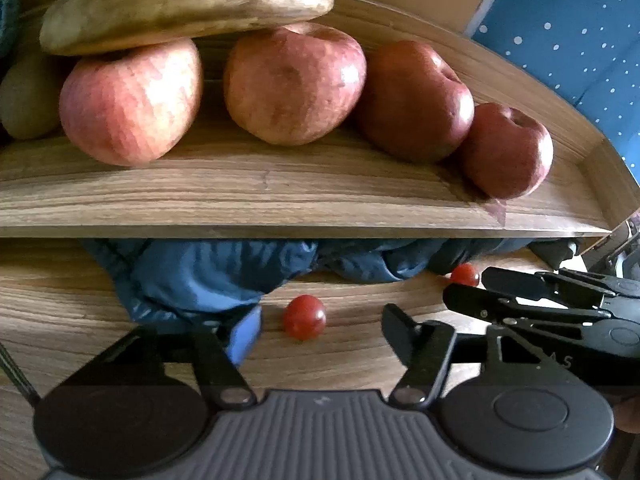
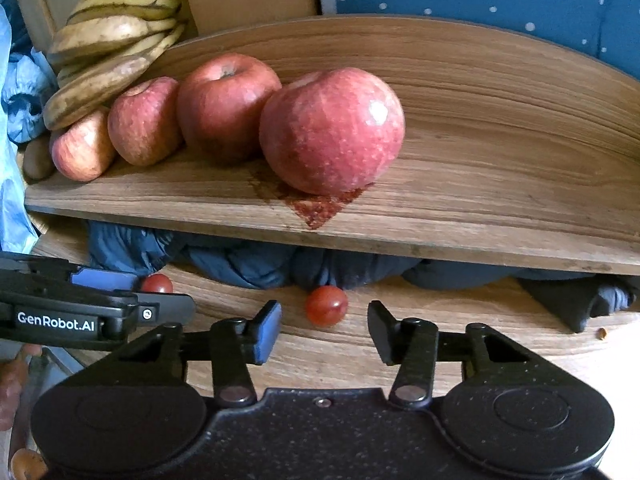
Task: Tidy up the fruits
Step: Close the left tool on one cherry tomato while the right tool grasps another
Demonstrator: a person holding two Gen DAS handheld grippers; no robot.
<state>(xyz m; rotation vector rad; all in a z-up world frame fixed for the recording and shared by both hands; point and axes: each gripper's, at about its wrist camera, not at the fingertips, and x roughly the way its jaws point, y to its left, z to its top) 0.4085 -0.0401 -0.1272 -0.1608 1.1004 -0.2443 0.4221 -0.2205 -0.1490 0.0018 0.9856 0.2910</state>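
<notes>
while both grippers point down at the wooden table [image 1: 80, 304], a raised wooden tray [image 1: 280, 200] serves as the landmark for everything else. on the tray sit four red apples in a row [image 1: 294, 84], and bananas [image 1: 184, 4] rest on top of the apples at the tray's left end; a brownish round fruit, perhaps a kiwi [image 1: 28, 96], lies at that same end. under the tray's front edge a crumpled blue cloth [image 1: 192, 276] spills out onto the table.

just in front of the tray, near the cloth, a cherry tomato [image 1: 304, 317] lies on the table between the fingers of the left gripper [image 1: 320, 330]; its jaws stand partly apart, and the pads do not touch the tomato. a second cherry tomato [image 2: 326, 306] lies in front of the tray further right, just ahead of the right gripper [image 2: 324, 330], whose jaws are also half apart with the fruit sitting in the gap untouched. in the right wrist view the left gripper's fingers show at the left, beside the first tomato. a small brown crumb [image 2: 601, 333] lies on the table at the far right, below the tray.
</notes>
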